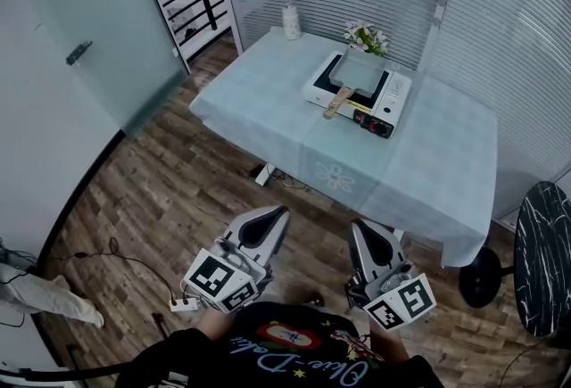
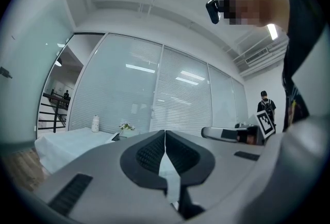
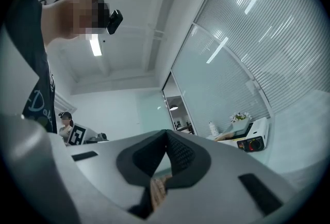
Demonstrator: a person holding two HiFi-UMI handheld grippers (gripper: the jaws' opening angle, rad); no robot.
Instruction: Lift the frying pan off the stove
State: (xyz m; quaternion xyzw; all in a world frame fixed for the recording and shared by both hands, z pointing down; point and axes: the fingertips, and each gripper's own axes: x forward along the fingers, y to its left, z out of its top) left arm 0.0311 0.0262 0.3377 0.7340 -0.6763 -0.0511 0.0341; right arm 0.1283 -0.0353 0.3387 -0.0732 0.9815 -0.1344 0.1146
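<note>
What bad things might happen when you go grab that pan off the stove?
The frying pan has only a short wooden handle to grab, so it might tip or slip when lifted. The flowers stand close behind the stove; a wide swing might knock them. The left gripper and right gripper are both shut, so they would only bump the handle unless opened first.

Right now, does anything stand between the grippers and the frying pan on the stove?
Nothing visible does. The left gripper and right gripper, both shut and empty, hang over the floor short of the table. Only its bare top lies between the near edge and the frying pan on the stove.
</note>
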